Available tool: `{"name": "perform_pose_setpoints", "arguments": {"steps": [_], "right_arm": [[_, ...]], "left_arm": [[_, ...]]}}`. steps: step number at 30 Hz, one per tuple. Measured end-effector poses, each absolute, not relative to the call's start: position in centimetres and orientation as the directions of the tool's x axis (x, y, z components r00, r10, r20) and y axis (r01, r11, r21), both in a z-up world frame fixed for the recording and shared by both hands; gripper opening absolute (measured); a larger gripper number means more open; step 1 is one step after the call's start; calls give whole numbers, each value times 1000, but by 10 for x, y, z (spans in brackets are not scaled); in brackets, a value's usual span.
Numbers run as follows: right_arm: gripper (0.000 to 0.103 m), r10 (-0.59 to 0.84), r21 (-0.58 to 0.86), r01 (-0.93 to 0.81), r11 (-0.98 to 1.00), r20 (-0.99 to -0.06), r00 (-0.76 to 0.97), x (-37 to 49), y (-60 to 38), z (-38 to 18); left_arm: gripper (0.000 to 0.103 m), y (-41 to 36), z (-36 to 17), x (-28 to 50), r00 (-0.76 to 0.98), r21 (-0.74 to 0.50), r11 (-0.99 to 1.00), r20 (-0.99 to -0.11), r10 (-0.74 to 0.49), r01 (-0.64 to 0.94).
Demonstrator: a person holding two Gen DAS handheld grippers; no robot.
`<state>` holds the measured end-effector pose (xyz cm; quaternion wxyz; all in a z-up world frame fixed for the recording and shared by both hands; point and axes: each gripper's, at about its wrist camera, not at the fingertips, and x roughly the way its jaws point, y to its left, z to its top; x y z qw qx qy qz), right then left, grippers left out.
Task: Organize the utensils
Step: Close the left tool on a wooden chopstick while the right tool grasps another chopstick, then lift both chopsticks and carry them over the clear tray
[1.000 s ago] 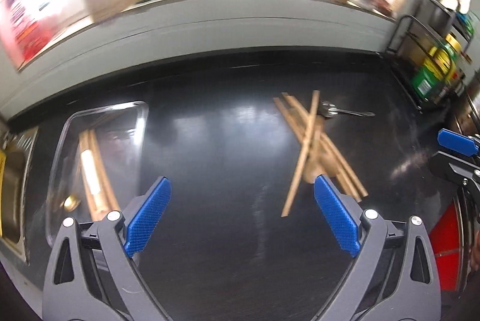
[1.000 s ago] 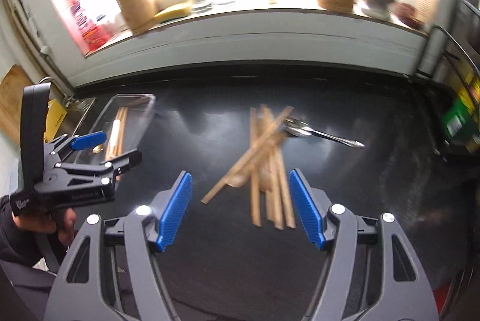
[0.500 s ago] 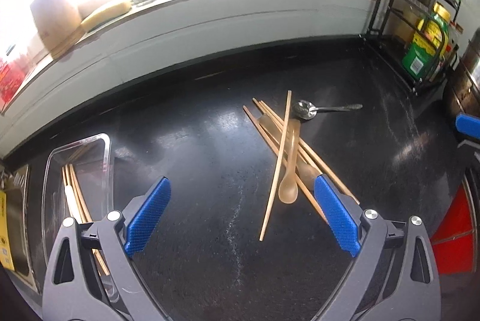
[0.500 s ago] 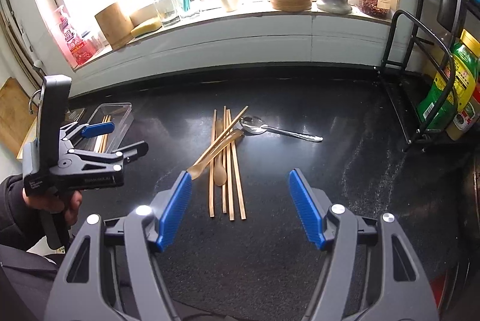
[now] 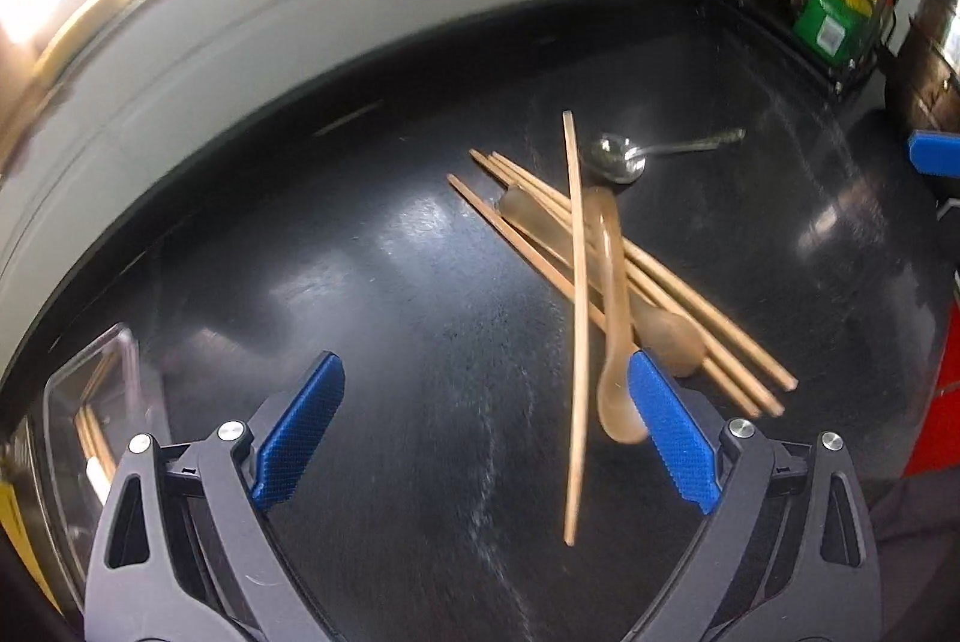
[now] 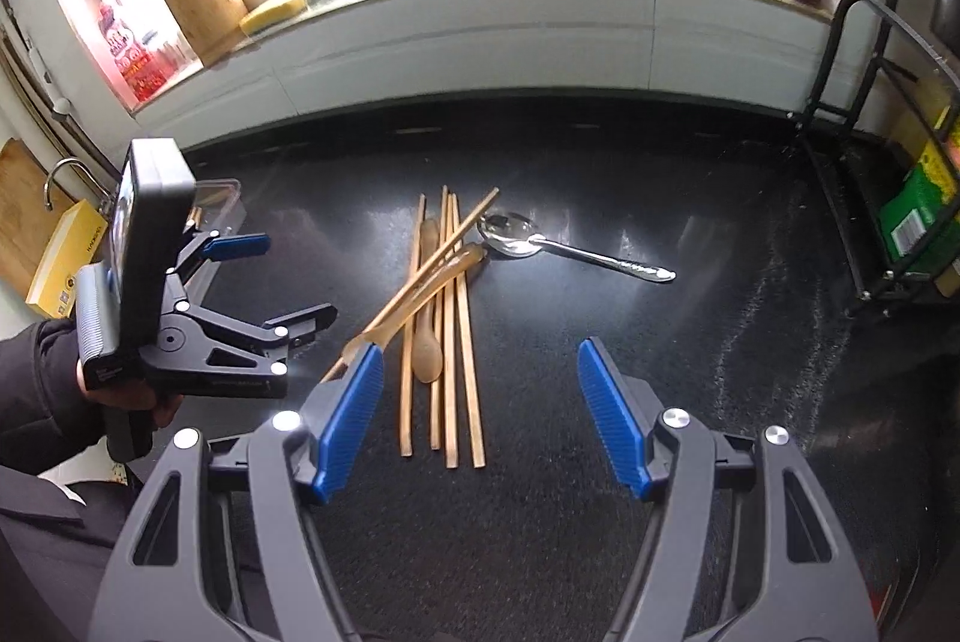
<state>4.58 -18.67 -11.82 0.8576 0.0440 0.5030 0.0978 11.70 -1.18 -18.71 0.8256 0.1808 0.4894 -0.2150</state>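
Chopsticks (image 6: 449, 342), wooden spoons and a metal spoon (image 6: 540, 243) lie piled on the black tabletop (image 6: 690, 402), waiting for sorting. Left gripper (image 5: 486, 426) and right gripper (image 6: 480, 402) hang wide and empty above them. Clear box (image 5: 90, 438) sits left, probably their home.

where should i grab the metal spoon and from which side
Grip the metal spoon by its thin handle, near the far end that points away from the pile. Its bowl sits right against the wooden chopsticks, while the handle lies flat on bare counter. Probably best to come from above with the right gripper, jaws straddling the handle crosswise.
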Motion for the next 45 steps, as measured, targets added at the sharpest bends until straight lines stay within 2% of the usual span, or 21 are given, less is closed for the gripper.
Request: {"name": "perform_pose_setpoints", "arguments": {"steps": [10,12,14,18,19,21,23,27,30,31,32,33,34,35,41,45], "right_arm": [[61,196,149,-164,975,-924,329,96,-176,-183],[53,195,141,-190,972,-932,305,104,-170,-195],[51,189,131,-205,970,-936,296,110,-167,-203],[49,202,136,-237,962,-939,280,121,-159,-215],[49,202,133,-249,959,-939,280,124,-155,-218],[43,198,121,-271,955,-940,279,127,-148,-223],[41,181,98,-292,951,-945,273,130,-143,-229],[41,144,31,-350,936,-943,301,130,-131,-233],[40,138,7,-370,929,-935,328,131,-127,-234],[39,138,5,-372,928,-933,332,132,-127,-234],[36,143,6,-376,926,-931,335,132,-127,-234],[28,150,10,-385,923,-930,335,132,-125,-233],[20,155,15,-390,921,-931,332,132,-124,-233],[9,160,22,-393,919,-933,322,134,-122,-233],[7,170,63,-344,937,-942,290,145,-129,-228],[7,135,3,-351,936,-927,351,130,-135,-204]], "left_arm": [[85,-26,-224,150,302,14,774,-925,-230,633],[81,-31,-230,151,292,13,757,-927,-236,654],[73,-33,-235,151,274,5,743,-931,-241,669],[67,-35,-237,153,291,12,735,-922,-253,678],[63,-34,-237,153,294,10,736,-920,-258,677],[57,-33,-236,154,304,2,744,-914,-270,669],[48,-29,-235,155,320,8,751,-908,-272,660],[42,-23,-234,154,336,18,755,-902,-271,655],[34,-24,-234,150,355,39,743,-894,-273,669],[27,-26,-234,148,357,41,737,-892,-276,674],[22,-29,-234,146,359,47,729,-891,-278,683],[18,-32,-234,145,360,53,721,-890,-279,691],[10,-36,-234,143,360,57,712,-889,-283,700],[6,-40,-234,141,360,61,704,-888,-285,707],[6,-42,-226,142,377,57,748,-888,-266,662],[6,-29,-204,142,410,46,789,-872,-267,613]]}}
